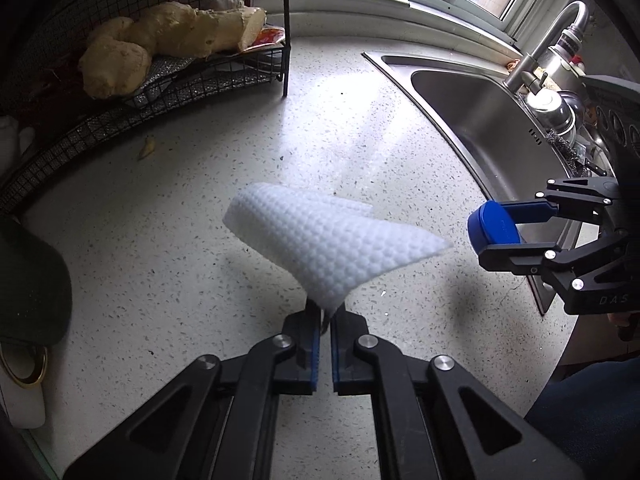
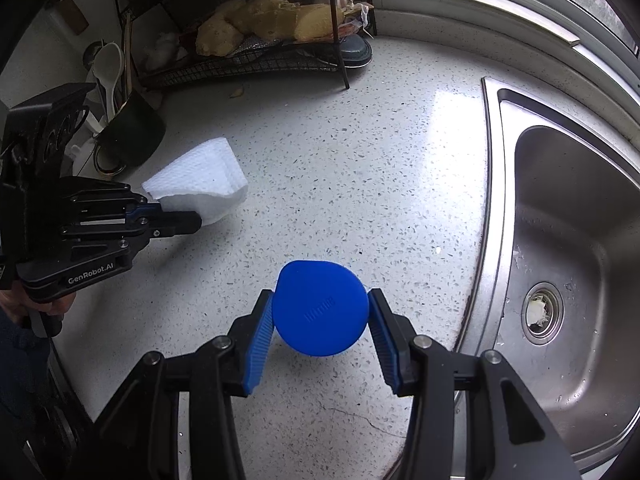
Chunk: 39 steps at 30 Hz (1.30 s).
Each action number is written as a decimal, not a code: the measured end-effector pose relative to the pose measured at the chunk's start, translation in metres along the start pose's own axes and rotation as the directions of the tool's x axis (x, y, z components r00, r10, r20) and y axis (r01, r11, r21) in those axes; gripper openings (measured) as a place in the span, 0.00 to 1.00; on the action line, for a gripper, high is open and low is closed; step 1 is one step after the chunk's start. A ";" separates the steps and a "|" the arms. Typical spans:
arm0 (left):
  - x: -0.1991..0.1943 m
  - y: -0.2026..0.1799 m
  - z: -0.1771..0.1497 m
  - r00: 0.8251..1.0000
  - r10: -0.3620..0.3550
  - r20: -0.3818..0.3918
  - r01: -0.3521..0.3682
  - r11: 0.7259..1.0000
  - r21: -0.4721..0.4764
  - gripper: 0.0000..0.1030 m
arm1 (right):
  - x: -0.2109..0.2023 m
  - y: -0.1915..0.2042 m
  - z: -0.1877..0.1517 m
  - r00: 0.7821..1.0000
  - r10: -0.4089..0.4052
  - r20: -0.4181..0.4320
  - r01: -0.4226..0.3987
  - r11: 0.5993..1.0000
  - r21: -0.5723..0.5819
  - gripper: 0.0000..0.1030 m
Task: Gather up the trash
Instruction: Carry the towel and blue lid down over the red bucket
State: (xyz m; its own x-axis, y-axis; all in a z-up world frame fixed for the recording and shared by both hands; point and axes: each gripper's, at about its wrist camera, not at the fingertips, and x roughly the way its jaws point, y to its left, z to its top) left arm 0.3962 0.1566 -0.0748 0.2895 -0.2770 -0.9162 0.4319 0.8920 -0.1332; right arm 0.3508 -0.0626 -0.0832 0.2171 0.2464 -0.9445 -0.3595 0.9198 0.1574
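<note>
Left gripper point(image 1: 325, 320): pinching the white paper towel point(image 1: 332, 244) above the counter point(image 1: 180, 240); the pinched corner is hiding between the fingers.
Right gripper point(image 2: 320, 312): squeezing the blue lid point(image 2: 320, 308) beside the sink point(image 2: 568, 208).
Lid's raised word: too small for reading.

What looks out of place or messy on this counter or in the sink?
A small yellowish scrap lies loose on the countertop beside the wire rack, and whitish debris clogs the sink drain. Nothing looks spilled or broken.
</note>
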 end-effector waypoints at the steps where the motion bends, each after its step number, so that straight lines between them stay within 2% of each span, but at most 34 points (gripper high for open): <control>1: -0.004 -0.004 -0.002 1.000 0.005 0.001 -0.005 1.000 -0.003 0.03 | -0.001 0.001 -0.001 1.000 0.004 0.001 -0.004 1.000 -0.004 0.43; 9: -0.035 -0.041 -0.019 0.999 0.033 0.021 -0.033 0.999 -0.026 0.03 | -0.021 0.004 -0.008 0.999 0.031 0.029 -0.029 0.998 -0.060 0.43; 16: -0.061 -0.080 -0.042 0.998 0.055 0.044 -0.053 0.998 -0.047 0.03 | -0.043 0.010 -0.028 0.997 0.051 0.052 -0.044 0.990 -0.132 0.43; 30: -0.104 -0.176 -0.100 0.985 0.155 0.079 -0.144 0.981 -0.133 0.03 | -0.088 0.004 -0.098 0.988 0.138 0.071 -0.117 0.964 -0.239 0.43; 39: -0.104 -0.262 -0.141 0.975 0.204 0.091 -0.181 0.959 -0.218 0.03 | -0.115 -0.011 -0.156 0.979 0.196 0.056 -0.167 0.929 -0.331 0.43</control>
State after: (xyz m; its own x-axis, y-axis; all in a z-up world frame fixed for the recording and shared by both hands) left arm 0.1323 0.0023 0.0016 0.4484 -0.1204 -0.8857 0.1760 0.9834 -0.0446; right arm 0.1877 -0.1485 -0.0213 0.1925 0.4387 -0.8778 -0.6706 0.7118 0.2087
